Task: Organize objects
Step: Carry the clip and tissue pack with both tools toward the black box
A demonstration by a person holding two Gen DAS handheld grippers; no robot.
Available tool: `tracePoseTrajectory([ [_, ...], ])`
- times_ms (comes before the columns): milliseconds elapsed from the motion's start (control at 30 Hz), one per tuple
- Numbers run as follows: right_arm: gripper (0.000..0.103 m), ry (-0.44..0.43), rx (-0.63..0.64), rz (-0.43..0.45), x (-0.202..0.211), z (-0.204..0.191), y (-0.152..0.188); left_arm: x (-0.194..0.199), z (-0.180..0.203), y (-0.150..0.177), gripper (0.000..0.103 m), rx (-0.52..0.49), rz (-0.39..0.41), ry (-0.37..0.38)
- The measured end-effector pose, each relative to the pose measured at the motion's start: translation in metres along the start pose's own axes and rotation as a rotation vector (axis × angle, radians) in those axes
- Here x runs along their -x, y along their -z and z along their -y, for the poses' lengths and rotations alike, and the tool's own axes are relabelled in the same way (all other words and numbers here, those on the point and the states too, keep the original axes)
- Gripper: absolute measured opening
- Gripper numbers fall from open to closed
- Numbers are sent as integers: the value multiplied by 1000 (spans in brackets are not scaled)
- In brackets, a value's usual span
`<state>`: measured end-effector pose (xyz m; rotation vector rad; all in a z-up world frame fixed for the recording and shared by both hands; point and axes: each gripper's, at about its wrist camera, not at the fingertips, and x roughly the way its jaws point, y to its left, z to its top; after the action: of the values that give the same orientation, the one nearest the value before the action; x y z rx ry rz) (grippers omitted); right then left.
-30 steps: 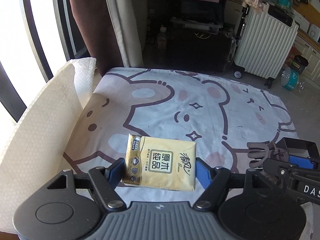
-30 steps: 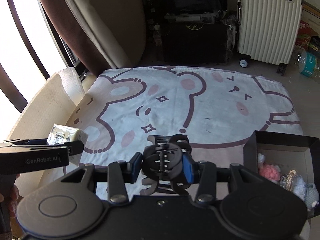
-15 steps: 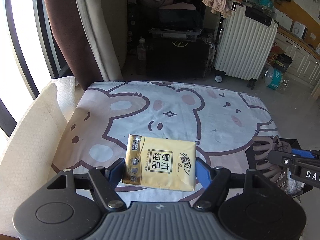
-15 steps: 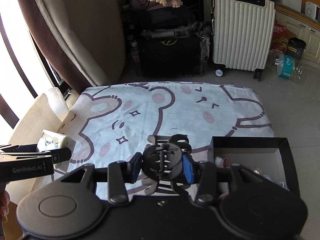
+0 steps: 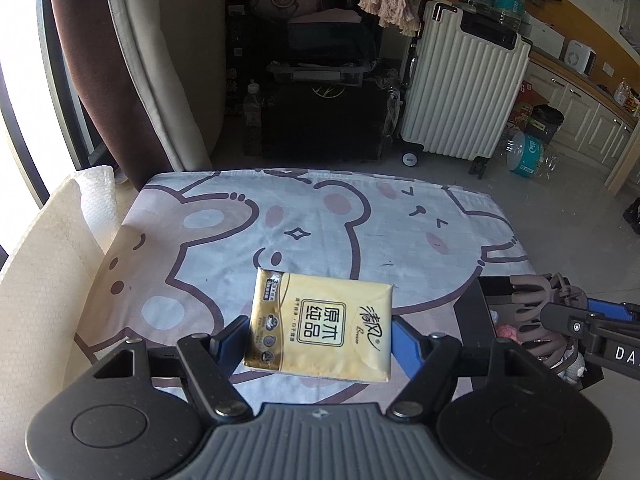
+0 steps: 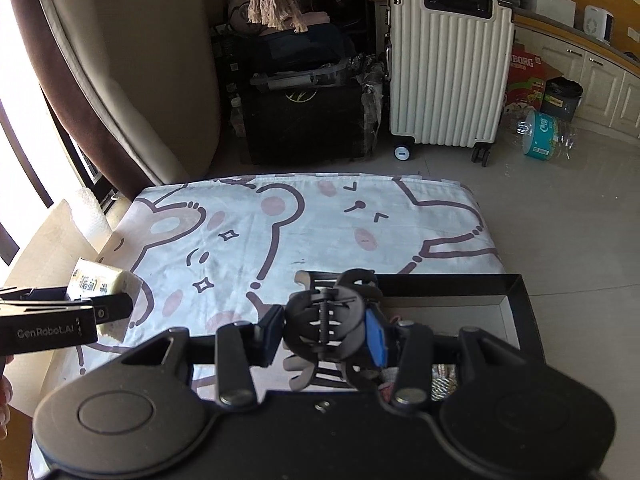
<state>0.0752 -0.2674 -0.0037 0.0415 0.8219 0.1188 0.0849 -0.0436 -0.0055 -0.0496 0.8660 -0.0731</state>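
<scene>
My left gripper (image 5: 320, 334) is shut on a yellow tissue pack (image 5: 320, 326) and holds it above the near part of the bear-print table cloth (image 5: 320, 216). The pack also shows in the right wrist view (image 6: 98, 282) at the left. My right gripper (image 6: 326, 332) is shut on a dark hair claw clip (image 6: 326, 320), held above the left end of a black box (image 6: 520, 304) at the table's near right corner. The clip also shows in the left wrist view (image 5: 536, 312). Small trinkets lie in the box.
A white bubble-wrap sheet (image 5: 48, 272) lies over the table's left edge. Beyond the table stand a white suitcase (image 5: 460, 96), a black case (image 5: 320, 120), a curtain (image 5: 132, 60) and a water bottle (image 5: 528, 152) on the floor.
Both grippers have risen and pulled back, so more of the table and room shows. The tissue pack and the clip stay gripped. The right gripper now hangs over the black box.
</scene>
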Motion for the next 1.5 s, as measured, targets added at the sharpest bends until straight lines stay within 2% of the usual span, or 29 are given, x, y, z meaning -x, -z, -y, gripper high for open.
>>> tracePoseTrajectory([
  [567, 45, 73, -61, 25, 2, 75, 4, -21, 64, -7, 74, 2, 14, 122],
  [933, 45, 150, -34, 61, -13, 114, 1, -45, 102, -12, 74, 61, 44, 276],
  [1133, 45, 183, -3, 49, -35, 134, 9, -69, 122, -11, 74, 82, 24, 350],
  [1500, 45, 167, 77, 67, -68, 139, 18, -118, 147, -9, 74, 140, -32, 432],
])
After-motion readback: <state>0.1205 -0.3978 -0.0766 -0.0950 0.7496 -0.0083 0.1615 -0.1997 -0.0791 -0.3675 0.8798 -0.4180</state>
